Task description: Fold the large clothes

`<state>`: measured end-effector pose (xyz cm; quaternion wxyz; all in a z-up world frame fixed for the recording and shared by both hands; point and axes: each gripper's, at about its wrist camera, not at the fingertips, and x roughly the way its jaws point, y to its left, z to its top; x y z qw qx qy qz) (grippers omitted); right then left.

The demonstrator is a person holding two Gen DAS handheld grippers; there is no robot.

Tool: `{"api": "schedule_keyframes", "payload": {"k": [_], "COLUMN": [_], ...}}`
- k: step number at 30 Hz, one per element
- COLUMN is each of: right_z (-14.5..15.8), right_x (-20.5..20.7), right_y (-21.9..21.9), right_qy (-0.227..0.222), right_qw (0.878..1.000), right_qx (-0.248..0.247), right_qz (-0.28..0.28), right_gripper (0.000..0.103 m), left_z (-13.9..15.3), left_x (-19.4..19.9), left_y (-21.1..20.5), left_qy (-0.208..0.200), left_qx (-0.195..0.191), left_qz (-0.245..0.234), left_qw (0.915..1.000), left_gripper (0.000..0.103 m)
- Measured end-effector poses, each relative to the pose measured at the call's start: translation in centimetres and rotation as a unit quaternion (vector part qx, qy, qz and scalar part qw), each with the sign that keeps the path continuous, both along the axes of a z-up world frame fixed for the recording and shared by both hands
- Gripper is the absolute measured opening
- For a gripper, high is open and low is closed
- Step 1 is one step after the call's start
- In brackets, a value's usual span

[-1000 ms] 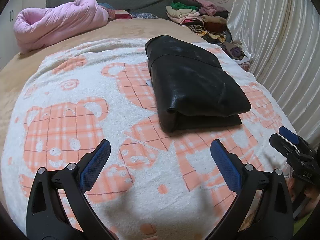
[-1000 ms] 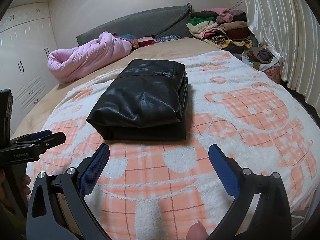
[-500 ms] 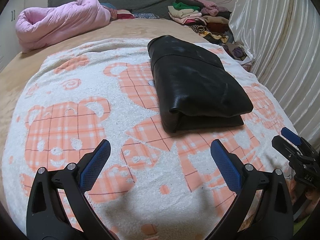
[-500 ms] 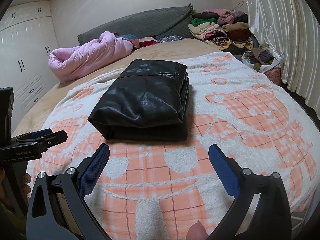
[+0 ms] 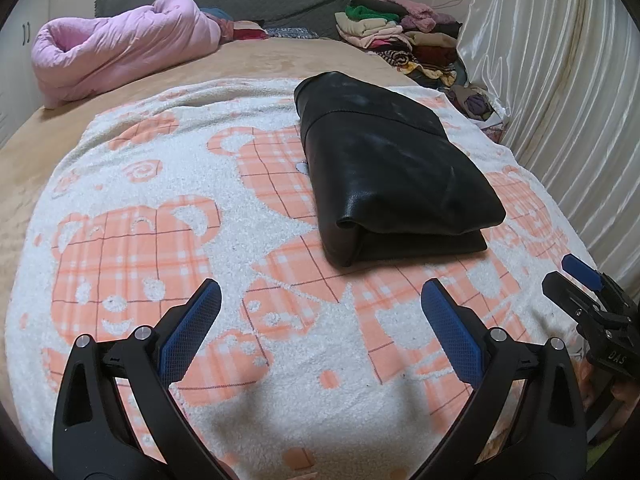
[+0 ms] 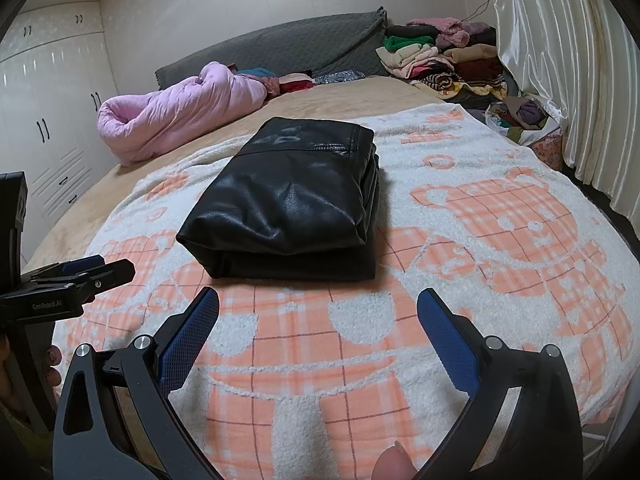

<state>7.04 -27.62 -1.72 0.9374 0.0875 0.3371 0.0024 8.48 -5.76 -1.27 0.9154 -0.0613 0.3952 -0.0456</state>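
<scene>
- Black leather garment [image 5: 394,168] lies folded into a thick rectangular bundle on the white blanket [image 5: 160,240] with orange plaid bears, ahead of both your tools and touched by neither.
- Your left gripper [image 5: 320,312] has its blue-padded fingers spread wide with nothing between them, above the blanket's near part.
- Your right gripper [image 6: 318,316] is just as wide apart and holds nothing; the bundle sits just beyond its fingertips.
- Beyond the blanket you see a rolled pink quilt [image 6: 180,112], and stacked clothes [image 6: 436,56] by the curtain [image 6: 560,60].
</scene>
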Motion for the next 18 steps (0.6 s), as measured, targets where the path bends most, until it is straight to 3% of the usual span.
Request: {"api": "schedule_keyframes", "payload": {"k": [18], "right_z": [0.03], "right_x": [-0.03], "right_y": [0.05], "right_qy": [0.000], "right_qw": [1.000], "right_qx": [0.000], "right_qz": [-0.002], "right_gripper": [0.099], "left_z": [-0.06], "left_x": [-0.03], "left_y": [-0.04], "left_qy": [0.000], "left_qx": [0.000], "left_qz": [0.000], "left_qw": [1.0000], "left_gripper": [0.094]}}
